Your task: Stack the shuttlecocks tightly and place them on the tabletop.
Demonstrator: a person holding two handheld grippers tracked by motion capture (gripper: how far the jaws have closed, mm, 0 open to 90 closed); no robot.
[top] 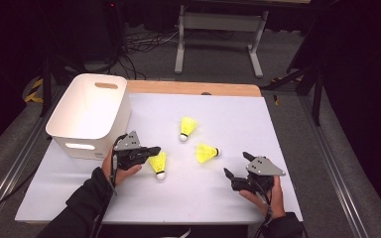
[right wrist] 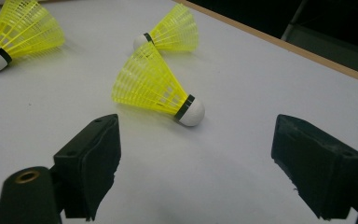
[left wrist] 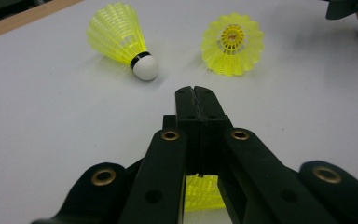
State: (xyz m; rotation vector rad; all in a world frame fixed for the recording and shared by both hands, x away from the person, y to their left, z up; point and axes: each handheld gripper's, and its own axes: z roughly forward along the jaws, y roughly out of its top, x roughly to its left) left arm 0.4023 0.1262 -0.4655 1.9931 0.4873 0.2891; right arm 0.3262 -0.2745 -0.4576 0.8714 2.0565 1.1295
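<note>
A: Left gripper [top: 146,152], jaws pinched on the nearest shuttlecock [top: 158,164] at its skirt. Carry it level, toward eleven o'clock, to the white bin [top: 59,126].

B: Right gripper [top: 238,168], jaws spread, faces another shuttlecock [right wrist: 156,88] at twelve.

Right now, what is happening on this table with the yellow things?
A person works at a white table with a claw in each hand. The left claw has shut on the skirt of one yellow shuttlecock, near a white bin. The right claw is open and holds nothing; it points toward a second shuttlecock lying on its side. A third shuttlecock lies farther back. The bin looks empty inside.
</note>
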